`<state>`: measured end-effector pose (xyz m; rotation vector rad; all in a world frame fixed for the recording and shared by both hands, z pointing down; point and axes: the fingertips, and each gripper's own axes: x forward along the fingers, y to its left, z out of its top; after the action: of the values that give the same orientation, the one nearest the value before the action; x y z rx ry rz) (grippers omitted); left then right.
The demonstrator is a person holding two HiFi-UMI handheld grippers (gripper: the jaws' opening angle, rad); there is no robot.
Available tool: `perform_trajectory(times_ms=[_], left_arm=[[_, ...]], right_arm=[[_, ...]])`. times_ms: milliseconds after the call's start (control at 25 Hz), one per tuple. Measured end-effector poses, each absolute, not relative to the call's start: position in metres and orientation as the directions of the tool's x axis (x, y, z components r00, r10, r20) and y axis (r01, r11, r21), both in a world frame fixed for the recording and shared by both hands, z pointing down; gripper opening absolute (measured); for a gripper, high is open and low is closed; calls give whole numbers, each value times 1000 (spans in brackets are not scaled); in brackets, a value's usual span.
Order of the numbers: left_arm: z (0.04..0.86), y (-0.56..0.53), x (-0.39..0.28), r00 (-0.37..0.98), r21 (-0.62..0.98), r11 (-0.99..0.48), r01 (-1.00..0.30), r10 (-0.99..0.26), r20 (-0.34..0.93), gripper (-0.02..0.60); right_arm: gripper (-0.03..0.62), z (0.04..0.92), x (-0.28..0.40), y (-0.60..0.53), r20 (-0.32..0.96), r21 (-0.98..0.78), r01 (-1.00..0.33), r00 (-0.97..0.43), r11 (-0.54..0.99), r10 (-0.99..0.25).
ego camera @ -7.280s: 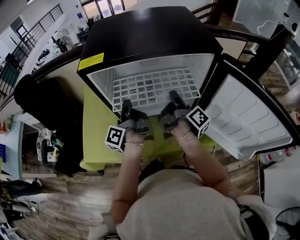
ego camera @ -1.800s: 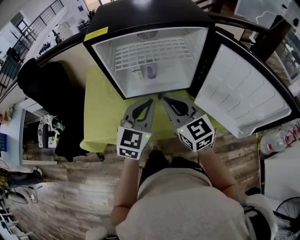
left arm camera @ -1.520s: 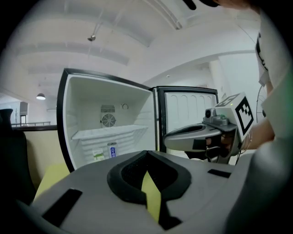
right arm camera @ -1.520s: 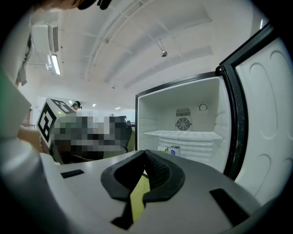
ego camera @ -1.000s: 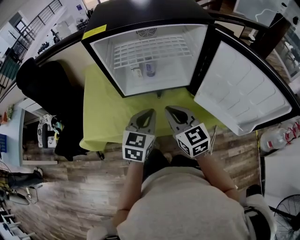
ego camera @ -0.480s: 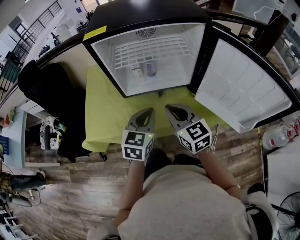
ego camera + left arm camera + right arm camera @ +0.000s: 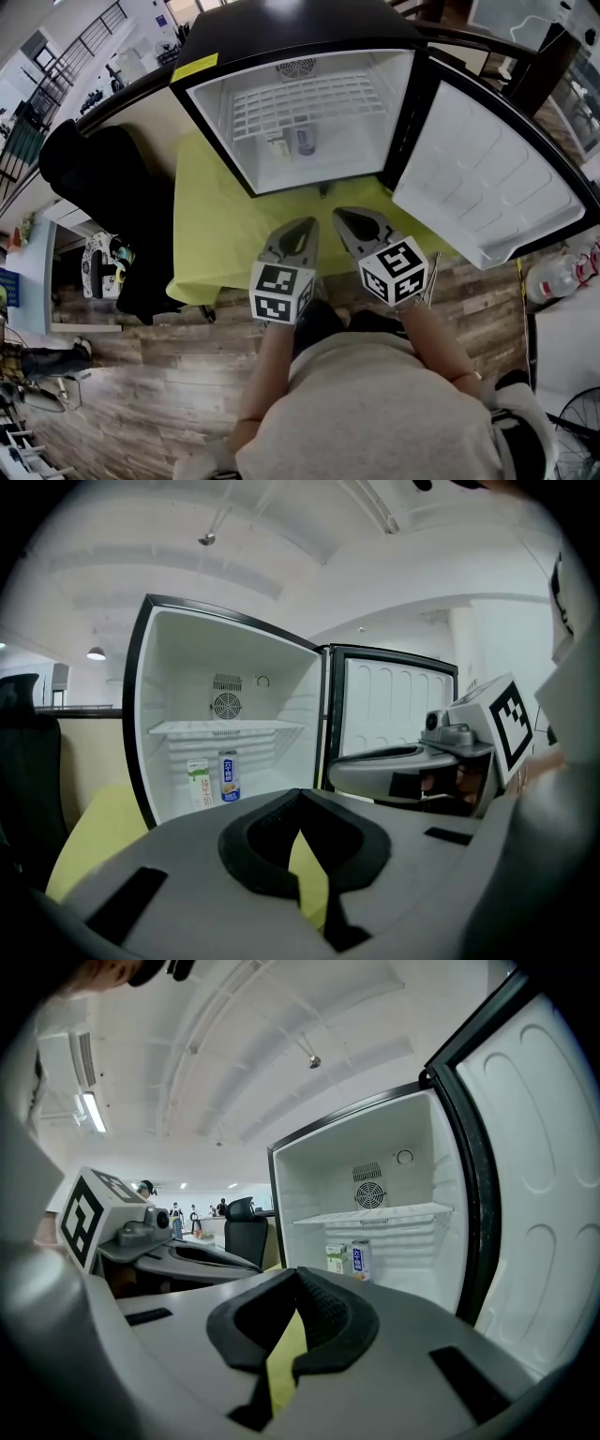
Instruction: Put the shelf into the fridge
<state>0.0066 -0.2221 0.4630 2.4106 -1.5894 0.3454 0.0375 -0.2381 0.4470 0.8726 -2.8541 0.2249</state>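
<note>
White wire shelf [image 7: 302, 98] now lies level across the upper part of the black compact fridge with the white lining [image 7: 380, 112]. It sits above a small green-and-white carton [image 7: 276, 145] and a blue-and-white drink can [image 7: 304, 141], both standing deep inside the fridge. Several seconds ago both tools were in the fridge mouth at the shelf's front edge; since then they have backed out. The left gripper [image 7: 302, 230] and the right gripper [image 7: 349, 221] hover side by side just in front of the fridge, over the yellow-green tabletop [image 7: 211, 234], and have barely shifted in the last second. In each gripper view the fingers are drawn together on nothing, with only the yellow-green cover showing through the slit. The fridge's white-lined door [image 7: 487, 187] stands wide open beside the right gripper. I judge the shelf seated and released, so the task looks essentially finished.
</note>
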Motion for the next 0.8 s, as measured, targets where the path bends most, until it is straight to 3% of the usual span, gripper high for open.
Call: perform_trajectory(times_ms=[800], left_arm=[[455,-236,2,392,118,-374,-920,-872,294,5]], right_arm=[[9,437,36,-243,173,-85,-545,-832,834,-527]])
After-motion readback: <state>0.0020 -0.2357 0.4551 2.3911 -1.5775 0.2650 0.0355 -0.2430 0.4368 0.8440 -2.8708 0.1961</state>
